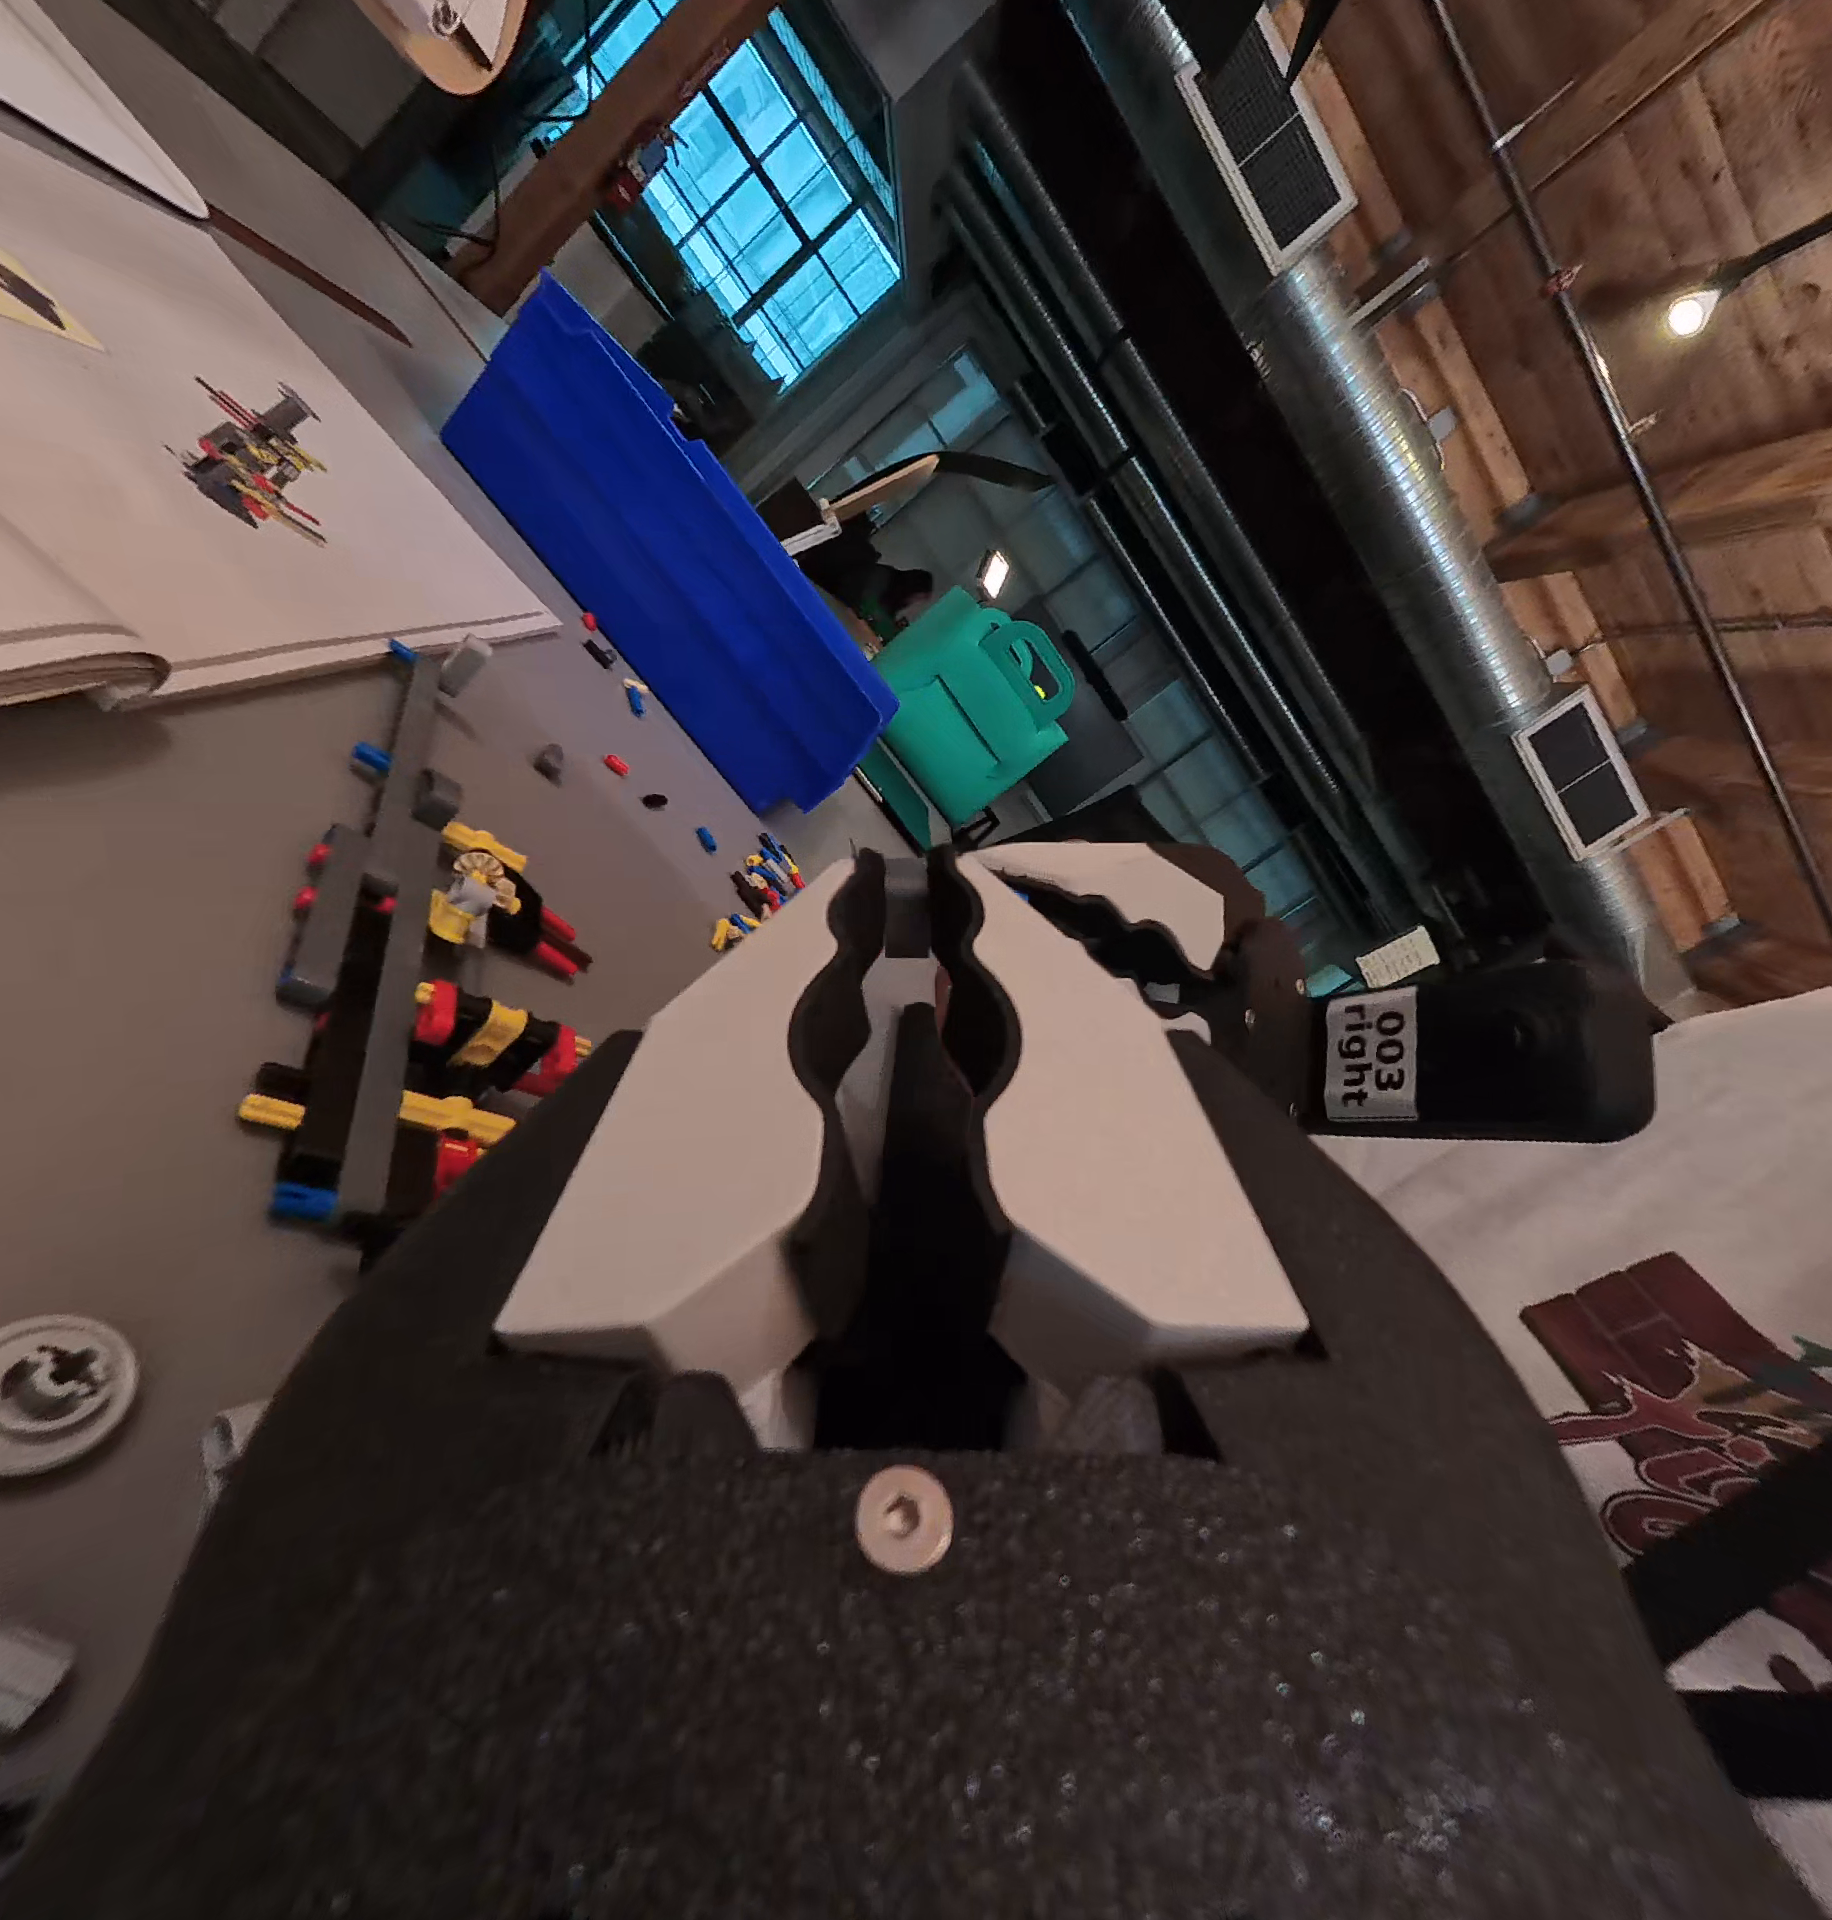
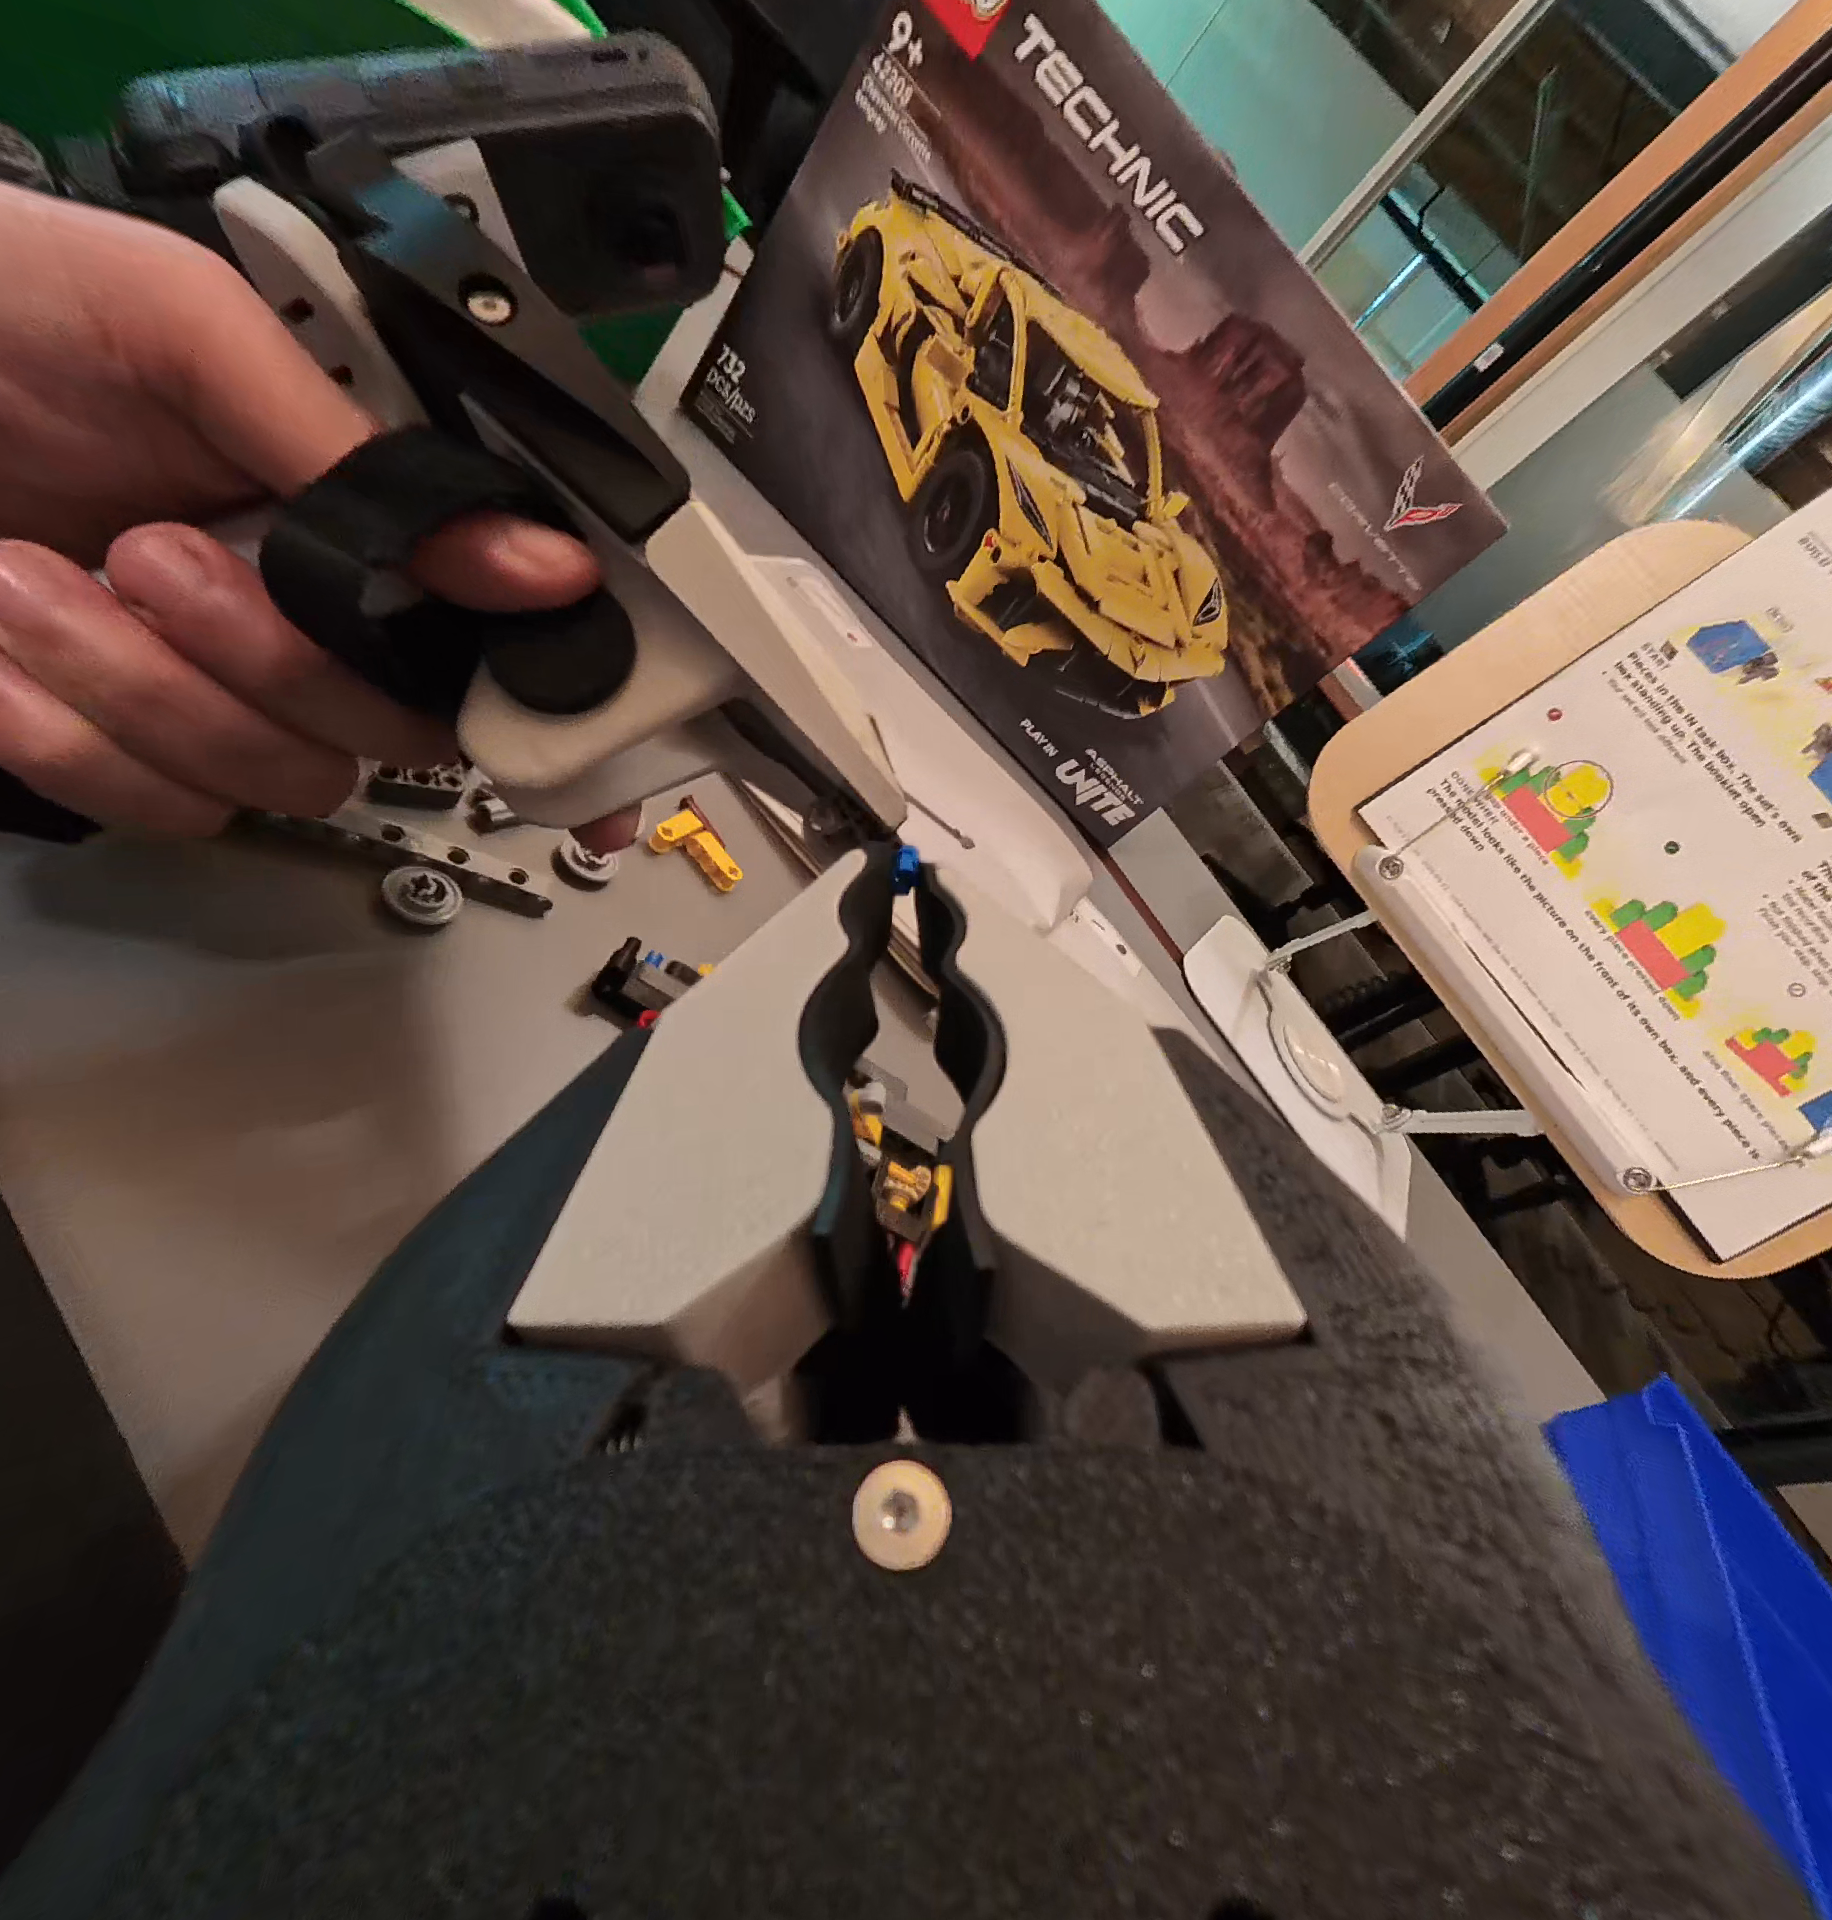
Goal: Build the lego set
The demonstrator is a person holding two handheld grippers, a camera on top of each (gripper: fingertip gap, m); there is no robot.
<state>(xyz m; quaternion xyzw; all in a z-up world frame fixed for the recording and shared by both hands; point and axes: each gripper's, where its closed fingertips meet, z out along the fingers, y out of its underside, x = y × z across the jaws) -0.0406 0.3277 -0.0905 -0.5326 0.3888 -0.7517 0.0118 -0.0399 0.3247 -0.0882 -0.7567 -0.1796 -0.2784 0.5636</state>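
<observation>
Left gripper (image 1: 904, 868): black-padded white fingers pinched on a small dark grey block-shaped plastic piece (image 1: 905, 914) held at the tips, raised above the table.
Right gripper (image 2: 896, 868): its black-padded tips are pressed onto a tiny blue plastic pin (image 2: 903, 869), carried in the air just beside the other gripper's tips.
Hand (image 2: 153, 540): a person's hand wraps the left gripper's white handle in the right wrist view, one finger through a black strap.
Partial lego build (image 1: 392, 997): long grey beams with black, yellow and red parts and blue pins, lying on the grey table (image 1: 112, 935), well apart from both grippers.
Loose pieces: small blue, red and black pins (image 1: 621, 727) scattered between the build and the bin; a little heap of mixed coloured parts (image 1: 761, 888) just beside the left gripper's finger; a round grey wheel hub (image 1: 44, 1392) near the table edge; a yellow angled connector (image 2: 696, 844) and a grey holed beam (image 2: 424, 847) under the hand.
Blue plastic bin (image 1: 663, 551): stands on the table beyond the pins; its inside is not visible in either view.
Open instruction booklet (image 1: 164, 436): white pages with a printed build diagram, next to the build.
Set box (image 2: 1078, 416): dark cardboard showing a yellow car, propped upright behind the table.
Clipboard sheet (image 2: 1660, 862): printed page with coloured brick drawings on a light wooden board, right of the box.
</observation>
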